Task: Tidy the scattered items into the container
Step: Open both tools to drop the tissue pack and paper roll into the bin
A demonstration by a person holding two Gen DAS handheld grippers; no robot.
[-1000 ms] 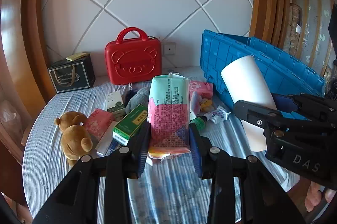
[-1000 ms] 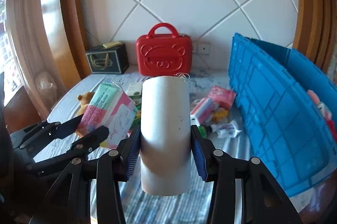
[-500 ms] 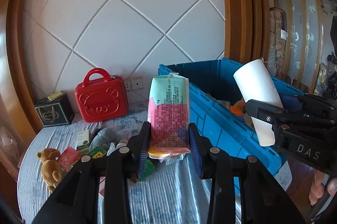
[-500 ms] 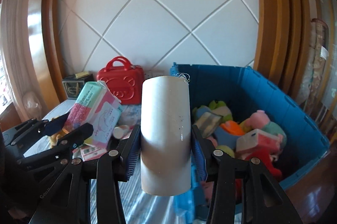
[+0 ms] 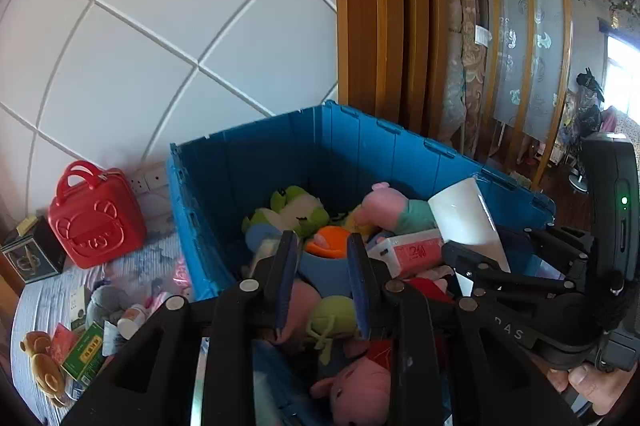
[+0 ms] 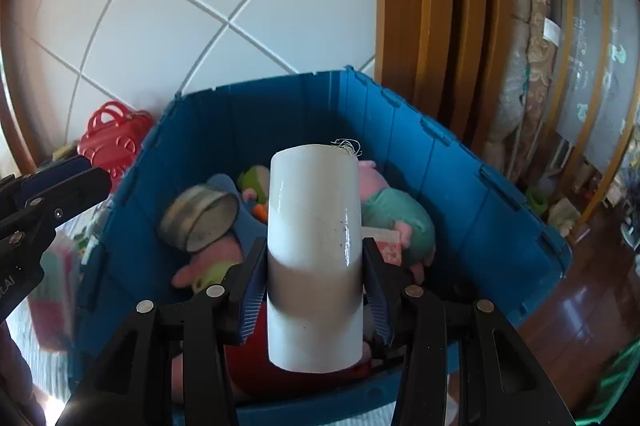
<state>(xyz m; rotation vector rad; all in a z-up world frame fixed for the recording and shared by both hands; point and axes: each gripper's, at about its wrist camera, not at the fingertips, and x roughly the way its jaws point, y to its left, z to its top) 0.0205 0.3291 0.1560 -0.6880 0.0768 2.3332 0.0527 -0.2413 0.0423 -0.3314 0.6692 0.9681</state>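
Observation:
The blue crate [image 5: 360, 145] stands on the table with plush toys and boxes inside. My left gripper [image 5: 320, 278] hangs over its near side, open and empty. My right gripper [image 6: 314, 282] is shut on a white tube [image 6: 314, 258] and holds it upright above the crate [image 6: 460, 185]; the tube also shows in the left wrist view [image 5: 464, 222]. Scattered items lie on the table at the left: a brown teddy [image 5: 40, 362], a green box [image 5: 86, 354], a grey plush [image 5: 106, 306] and a small bottle [image 5: 130, 320]. The tissue pack is not clearly visible.
A red bear-face case [image 5: 96, 218] and a dark gift box [image 5: 30, 254] stand at the back left by the tiled wall. A round tin [image 6: 200, 218] and a pink pig plush [image 6: 392, 214] lie in the crate. Wooden screen posts [image 5: 400, 25] rise behind the crate.
Both grippers swung right, over the crate. My left gripper opened and the tissue pack is gone from it. The right still holds the white tube.

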